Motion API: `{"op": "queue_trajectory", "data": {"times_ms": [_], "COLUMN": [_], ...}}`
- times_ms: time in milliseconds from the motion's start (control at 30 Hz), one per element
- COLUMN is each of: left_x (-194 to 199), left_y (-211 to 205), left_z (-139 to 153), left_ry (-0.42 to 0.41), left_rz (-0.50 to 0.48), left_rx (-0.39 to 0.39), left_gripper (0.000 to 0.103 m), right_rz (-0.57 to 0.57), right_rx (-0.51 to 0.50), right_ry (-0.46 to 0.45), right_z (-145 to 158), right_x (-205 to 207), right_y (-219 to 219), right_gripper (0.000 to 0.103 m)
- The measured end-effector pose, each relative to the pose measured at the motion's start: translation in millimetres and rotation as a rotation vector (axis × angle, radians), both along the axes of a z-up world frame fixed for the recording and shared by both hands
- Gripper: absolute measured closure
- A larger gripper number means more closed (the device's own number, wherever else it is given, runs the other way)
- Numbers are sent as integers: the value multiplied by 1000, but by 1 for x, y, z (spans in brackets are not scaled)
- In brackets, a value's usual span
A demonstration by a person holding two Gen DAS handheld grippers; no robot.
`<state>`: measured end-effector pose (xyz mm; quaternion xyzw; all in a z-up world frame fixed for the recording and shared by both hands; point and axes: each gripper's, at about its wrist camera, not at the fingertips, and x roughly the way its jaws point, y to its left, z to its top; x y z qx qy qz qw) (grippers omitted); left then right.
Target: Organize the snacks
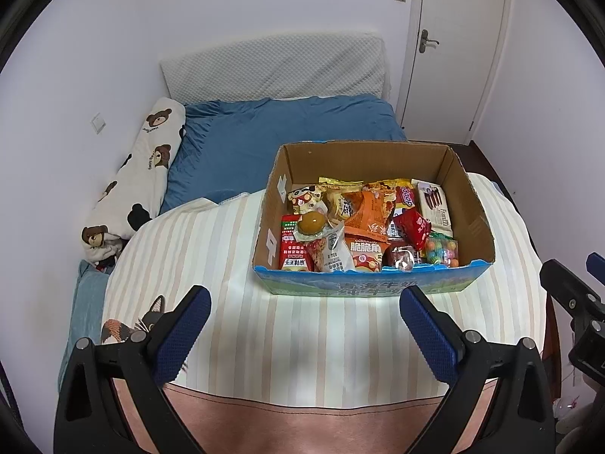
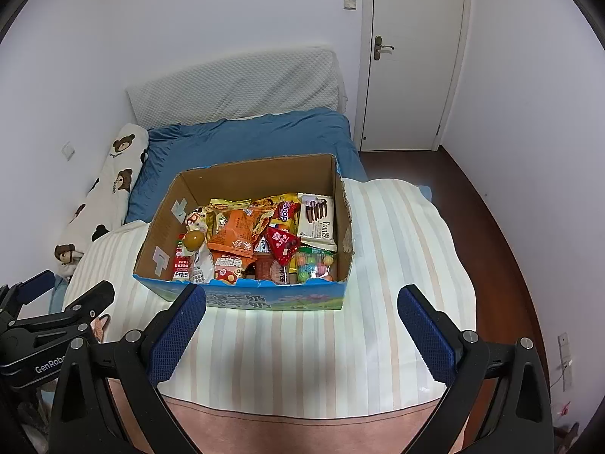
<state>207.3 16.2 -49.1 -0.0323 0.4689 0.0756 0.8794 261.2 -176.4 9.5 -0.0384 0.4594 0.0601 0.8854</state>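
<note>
Snacks (image 1: 363, 227) lie heaped inside the open cardboard box (image 1: 469, 204) on the striped cloth (image 1: 302, 340) covering the bed, contained by its walls. Left gripper (image 1: 305, 325) and right gripper (image 2: 301, 325) hover before it, fingers spread wide, grasping nothing.

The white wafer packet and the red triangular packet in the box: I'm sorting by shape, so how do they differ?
The white wafer packet is a flat rectangle with dark wafers pictured on it; the red triangular packet is a puffy, glossy triangle. The wafer packet lies against the box's right wall, while the red one sits nearer the middle, atop other snacks. Both are sealed and lie inside the cardboard box.
</note>
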Motion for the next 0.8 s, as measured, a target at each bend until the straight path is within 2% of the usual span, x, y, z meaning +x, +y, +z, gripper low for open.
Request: {"op": "queue_trajectory", "data": {"times_ms": [800], "left_x": [-5], "left_y": [-6], "left_z": [14], "left_ry": [-30], "left_rz": [0], "left_rx": [-1], "left_gripper": [1], "right_rz": [0], "right_rx": [-4], "right_ry": [-4], "right_z": [5], "right_x": [-3], "right_y": [-1], "right_gripper": [0]}}
